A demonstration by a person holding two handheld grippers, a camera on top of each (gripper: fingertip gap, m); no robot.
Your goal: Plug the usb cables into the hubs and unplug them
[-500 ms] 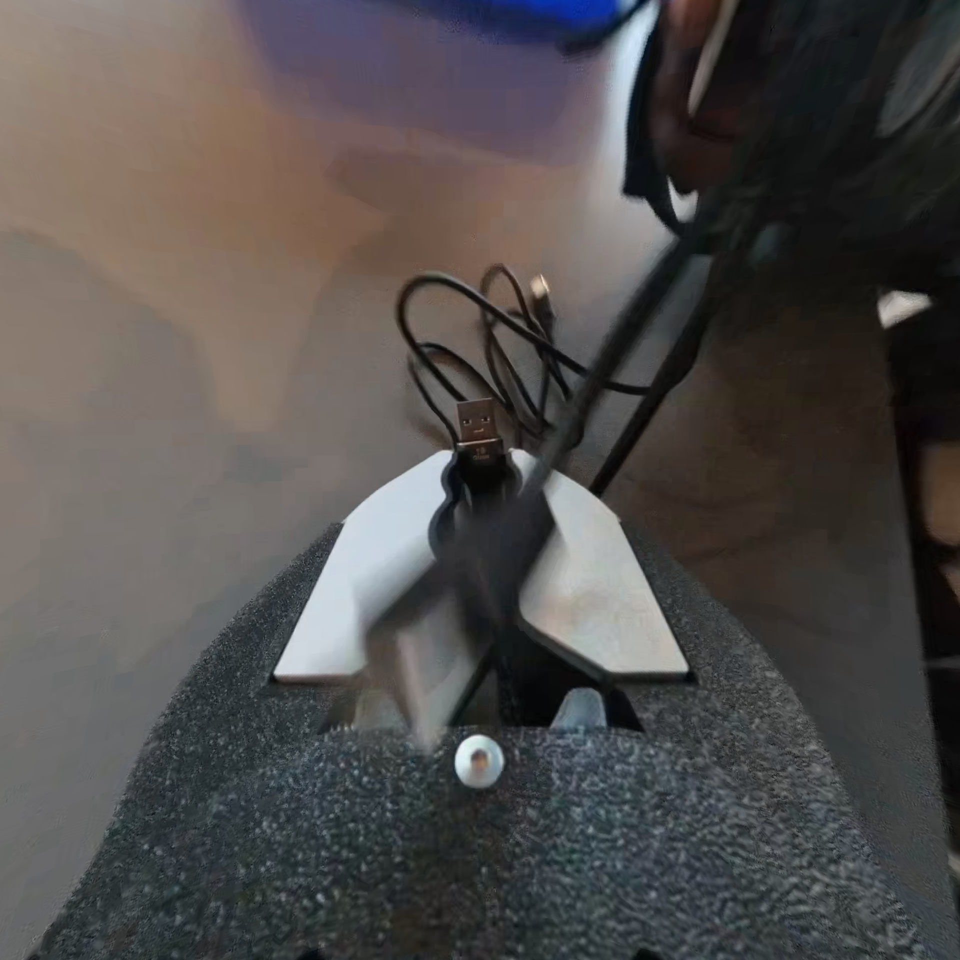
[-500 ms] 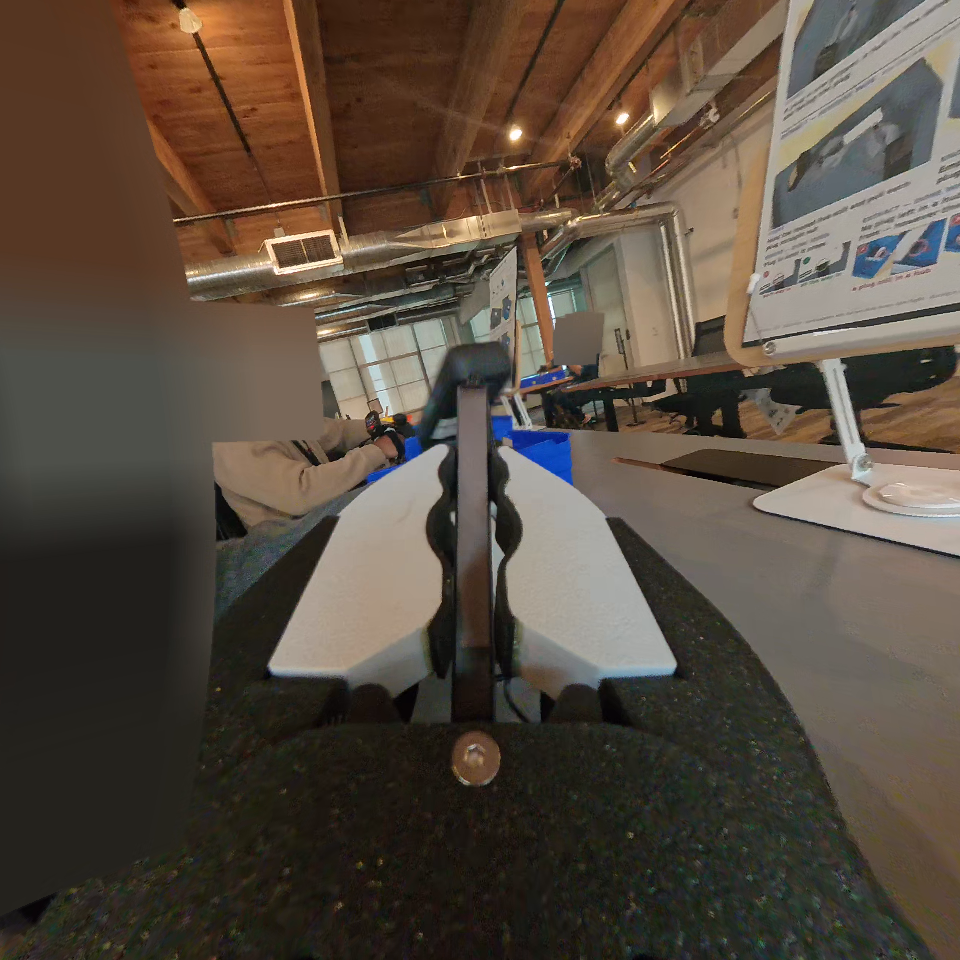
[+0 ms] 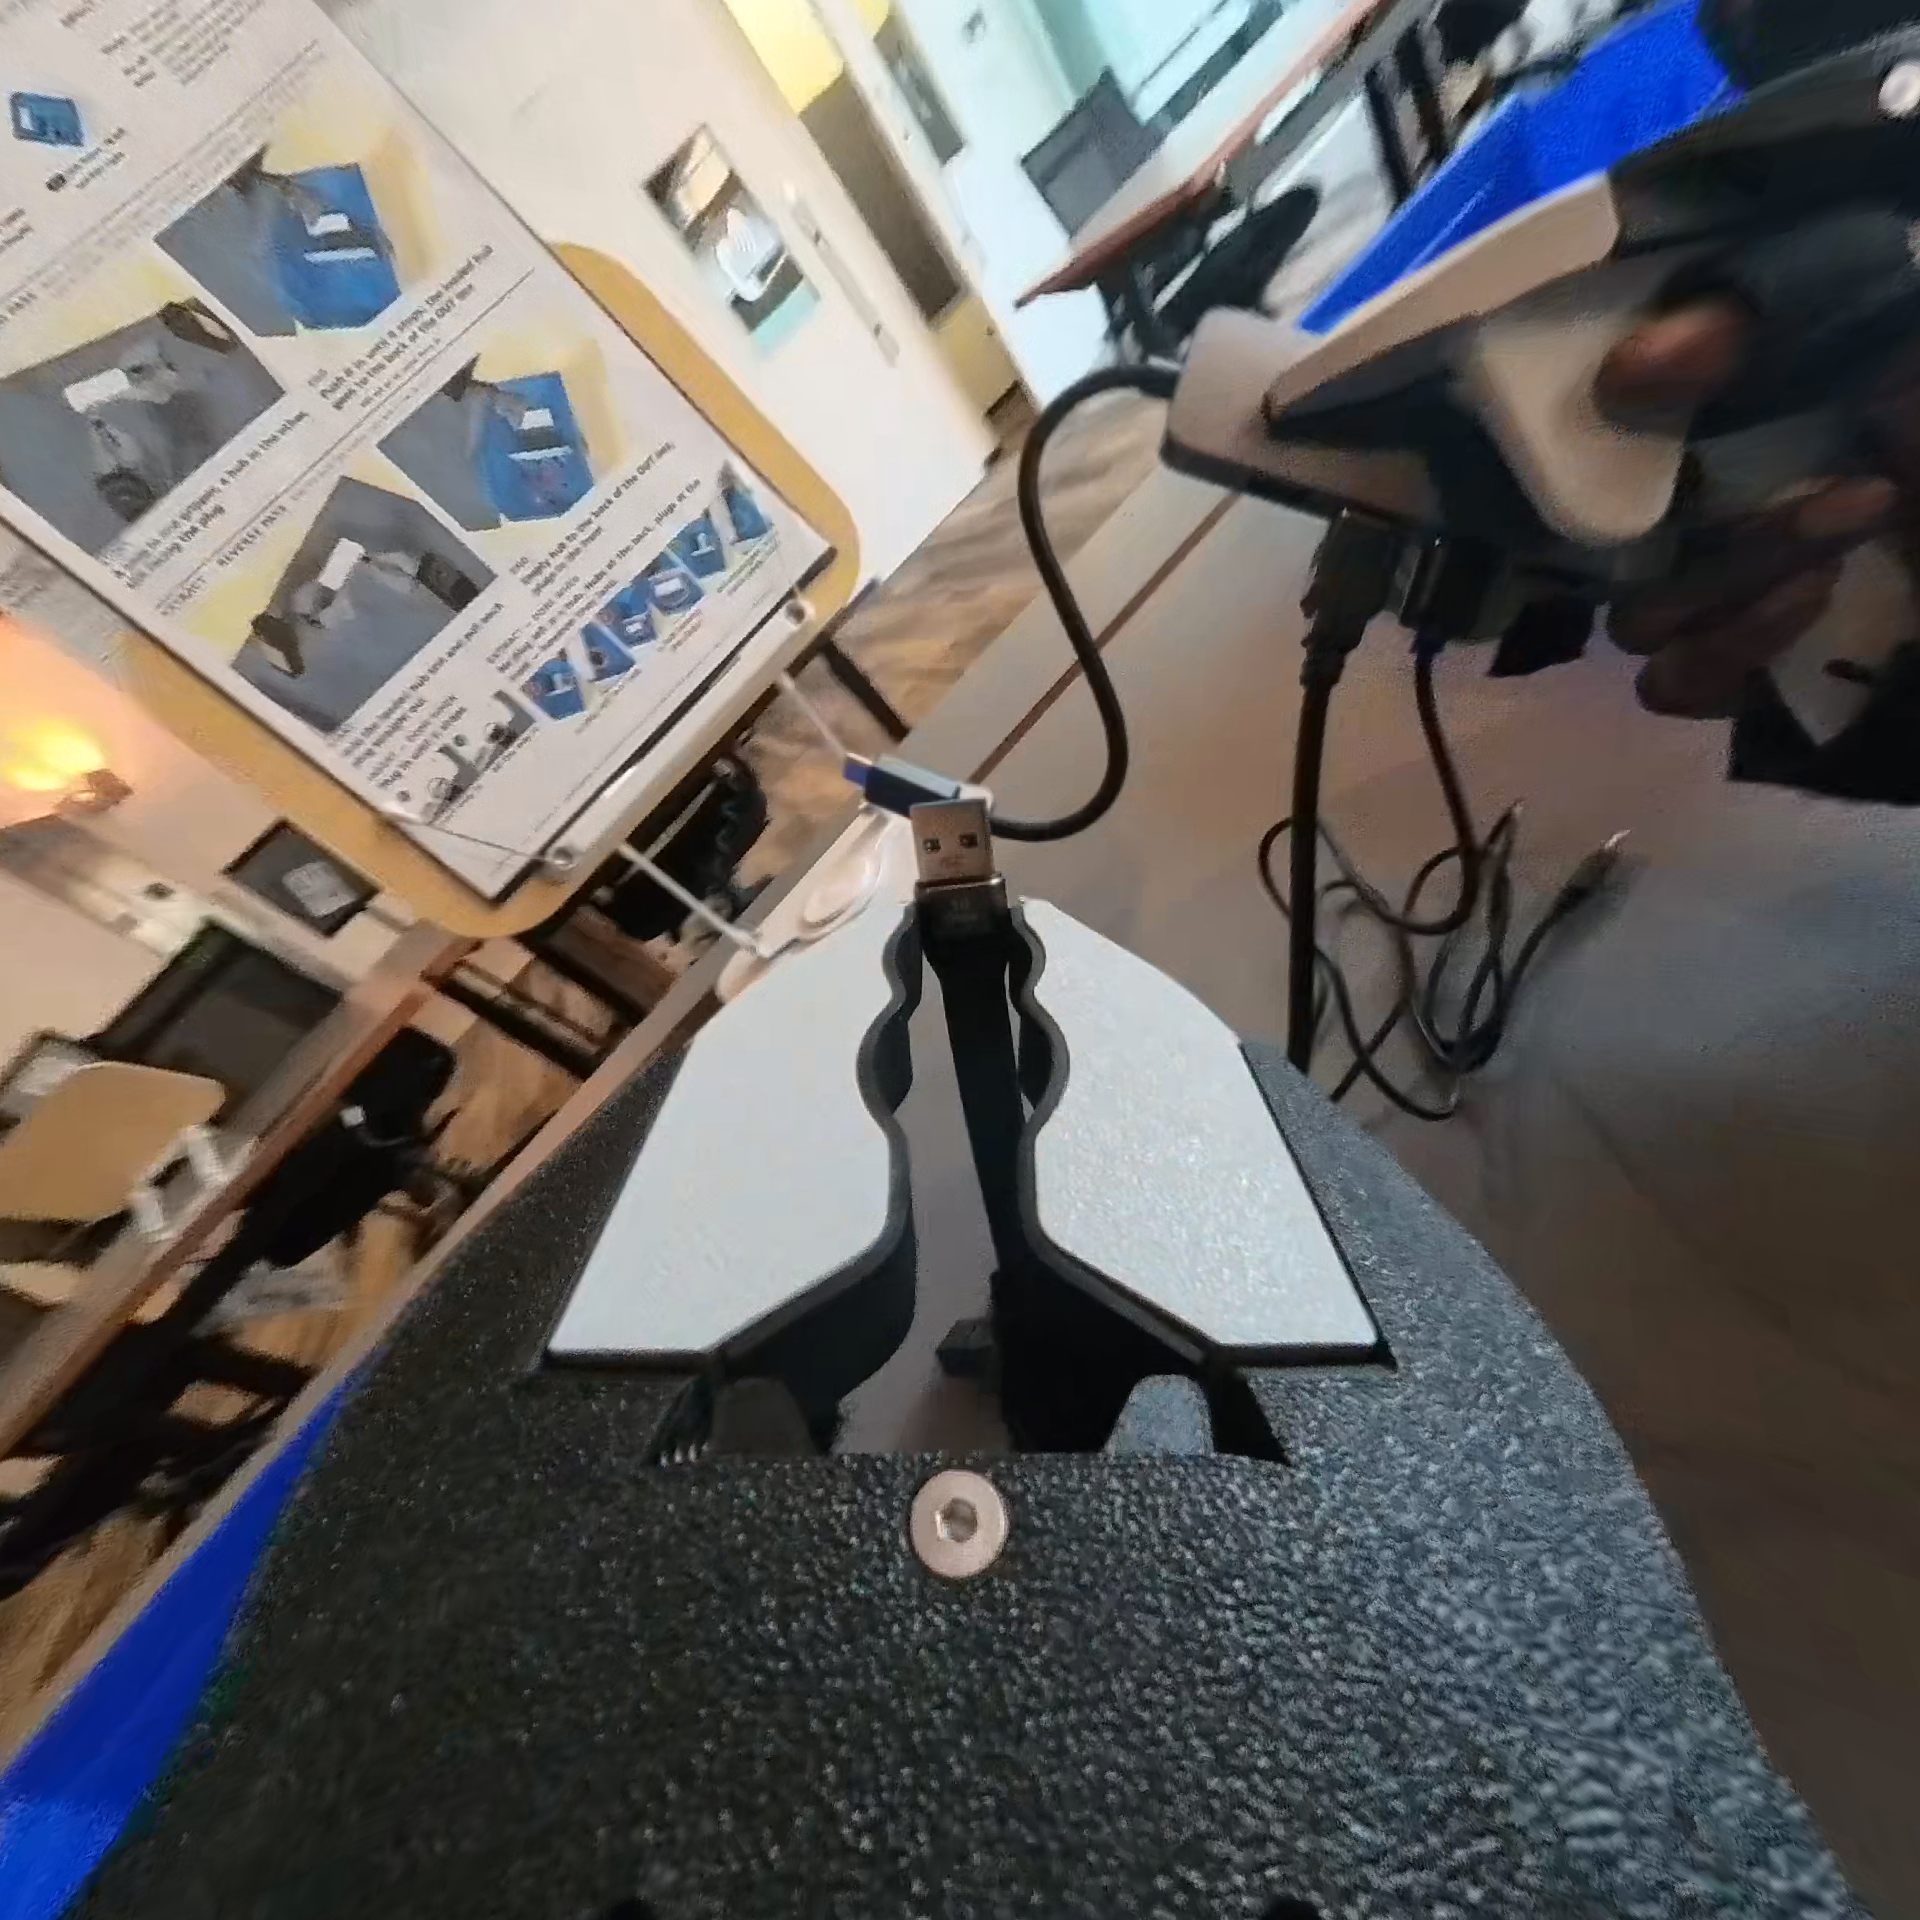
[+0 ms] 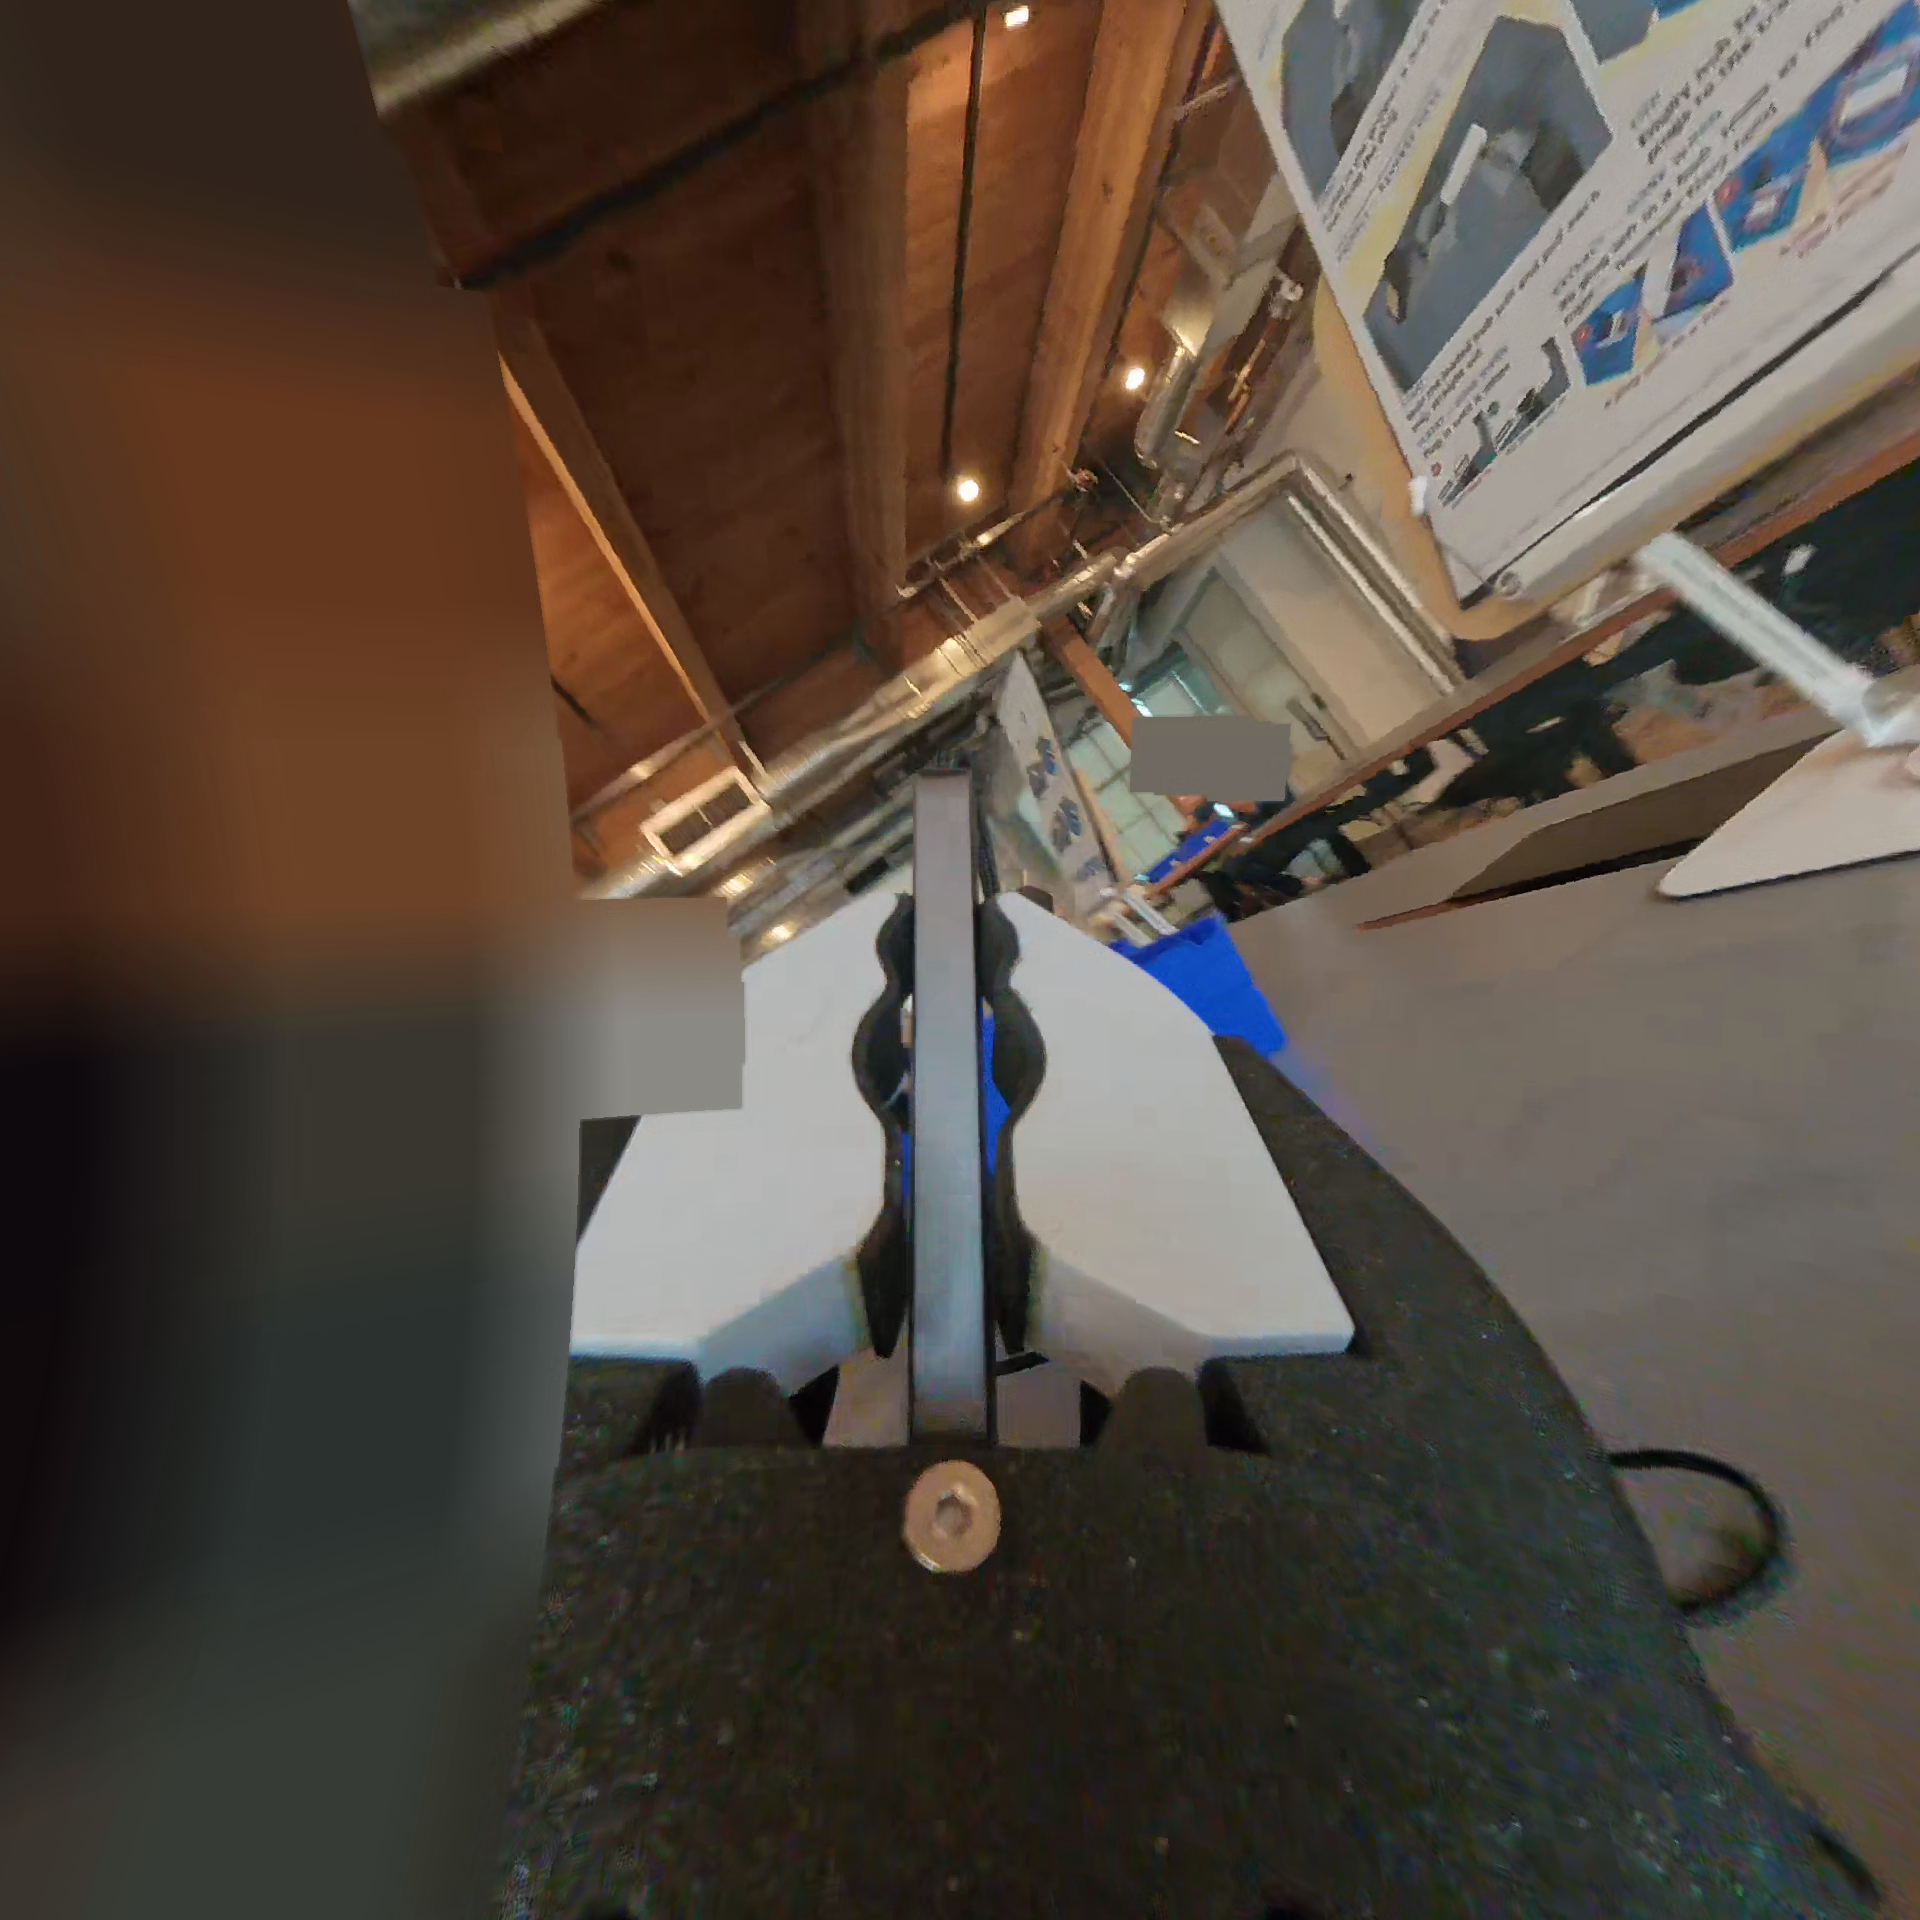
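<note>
Left gripper (image 3: 961, 940): fingers closed on a black USB cable (image 3: 977, 1091); the metal plug (image 3: 954, 844) projects past the fingertips, free of any port.
Right gripper (image 4: 945, 935): fingers narrow, clamped on the grey hub (image 4: 945, 1091), seen edge-on.
Hub location: in the left wrist view the hub (image 3: 1340, 457) is raised above the grey table (image 3: 1714, 1091), up and right of the plug, well apart; two cables already hang from its underside.
Change: half a second ago the left gripper pointed down at the table; it is now tilted up toward the hub. The right view has rolled as well.
Task meaning: judged as alignment before insertion; plug not yet seated.
Risk: plug orientation against the port cannot be told.
</note>
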